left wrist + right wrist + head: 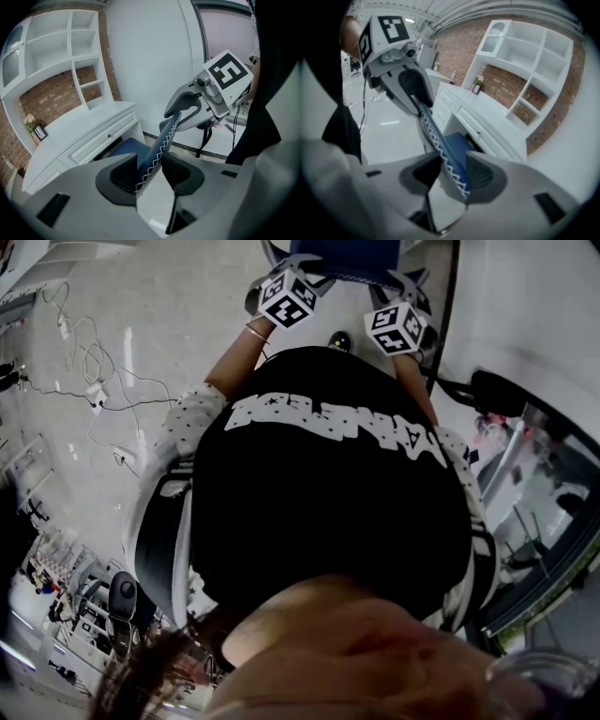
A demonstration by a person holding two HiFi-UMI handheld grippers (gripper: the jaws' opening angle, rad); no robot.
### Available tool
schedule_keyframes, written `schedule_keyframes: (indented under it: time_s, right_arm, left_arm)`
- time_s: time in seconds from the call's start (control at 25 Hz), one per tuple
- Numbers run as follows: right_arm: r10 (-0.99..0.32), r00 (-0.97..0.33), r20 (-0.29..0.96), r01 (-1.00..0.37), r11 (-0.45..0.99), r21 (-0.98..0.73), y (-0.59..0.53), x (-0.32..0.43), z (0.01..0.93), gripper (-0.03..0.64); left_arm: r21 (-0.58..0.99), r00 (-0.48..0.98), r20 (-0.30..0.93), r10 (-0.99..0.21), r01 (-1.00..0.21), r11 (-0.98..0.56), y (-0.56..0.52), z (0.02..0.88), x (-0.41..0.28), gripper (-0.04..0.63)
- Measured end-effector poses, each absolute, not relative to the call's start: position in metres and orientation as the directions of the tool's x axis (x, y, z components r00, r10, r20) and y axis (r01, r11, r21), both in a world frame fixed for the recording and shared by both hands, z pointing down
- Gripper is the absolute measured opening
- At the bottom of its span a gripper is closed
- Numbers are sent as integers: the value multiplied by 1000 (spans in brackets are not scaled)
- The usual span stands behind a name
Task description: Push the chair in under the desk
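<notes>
Looking at a blue chair [125,149] with white zigzag stitching down the backrest [164,136], parked in front of the white desk [101,138]: seat tucked partly in under the front edge of the tabletop [487,110], backrest out over the open floor [218,145]. Judging by the build, padded and a little soft on the face, stiff enough along the top rim to take a push, probably not heavy and hardly fragile. No telling from here whether on wheels or plain legs, so maybe a free glide, maybe some drag on that smooth floor. Best taken high on the backrest, one hold toward each top corner, to stop any swivel or skew on the way in. And exactly there: left gripper [150,176] spread wide yet closed over the stitched rim, pads [180,172] bearing on front and back of the backrest. Right gripper [452,176] likewise clamped on the same rim, further along. Seen side by side at the top of the chair in the head view. Calls for an even, level shove from both, minding the padding sliding out of the pinch.
</notes>
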State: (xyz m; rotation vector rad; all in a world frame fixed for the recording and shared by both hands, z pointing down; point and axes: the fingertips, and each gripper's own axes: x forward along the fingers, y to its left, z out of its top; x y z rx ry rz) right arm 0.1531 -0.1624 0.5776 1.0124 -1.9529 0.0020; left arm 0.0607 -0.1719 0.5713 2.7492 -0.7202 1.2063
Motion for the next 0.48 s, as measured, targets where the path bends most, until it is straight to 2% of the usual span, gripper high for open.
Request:
schedule_keyframes:
  time_s: [0.48]
  right_arm:
    - [-649,-285,705,-630,682,373,-173,155,577,173]
  left_arm:
    - [-144,580,706,-406,-444,-884,-182,569,63,195]
